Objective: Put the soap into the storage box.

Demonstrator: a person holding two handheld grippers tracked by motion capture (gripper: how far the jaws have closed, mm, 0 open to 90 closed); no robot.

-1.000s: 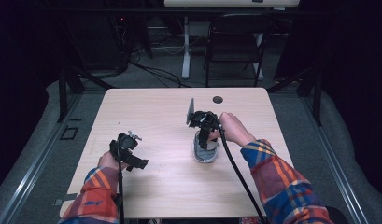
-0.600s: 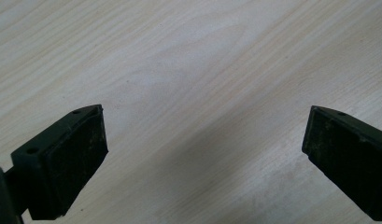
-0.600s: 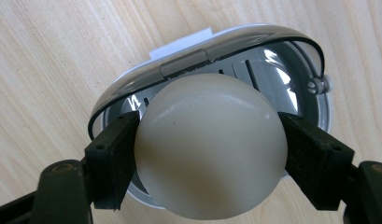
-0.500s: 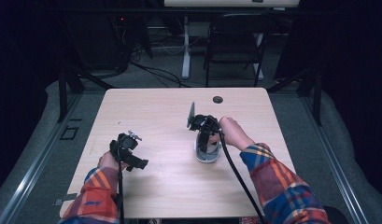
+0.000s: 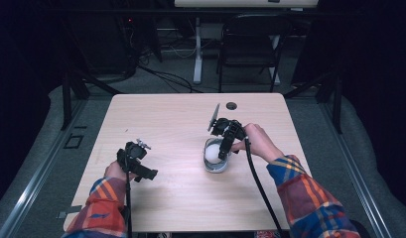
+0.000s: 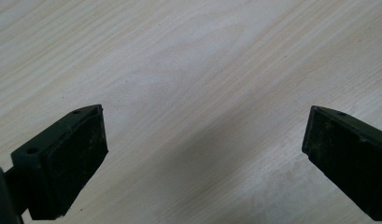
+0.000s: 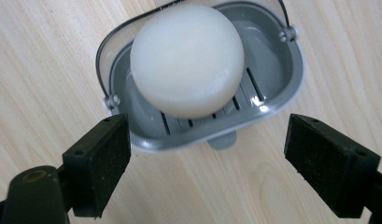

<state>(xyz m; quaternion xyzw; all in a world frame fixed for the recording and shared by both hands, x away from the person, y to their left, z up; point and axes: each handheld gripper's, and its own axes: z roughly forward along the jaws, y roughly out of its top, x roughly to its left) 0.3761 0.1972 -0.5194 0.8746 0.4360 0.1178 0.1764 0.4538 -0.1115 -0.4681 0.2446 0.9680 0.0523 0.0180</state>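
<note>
Since the earlier frame, right gripper [image 7: 209, 163] jaws have just been opening, nothing between them. Soap [image 7: 187, 59] sits in dish [image 7: 277, 70] mid-table: placement looks done; withdrawal remains. Left gripper [image 6: 202, 158] idle, jaws apart.

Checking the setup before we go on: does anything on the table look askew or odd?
Nothing stands out. The white soap sits inside the grey soap dish, which rests flat on the table; nothing is spilled or damaged.
</note>
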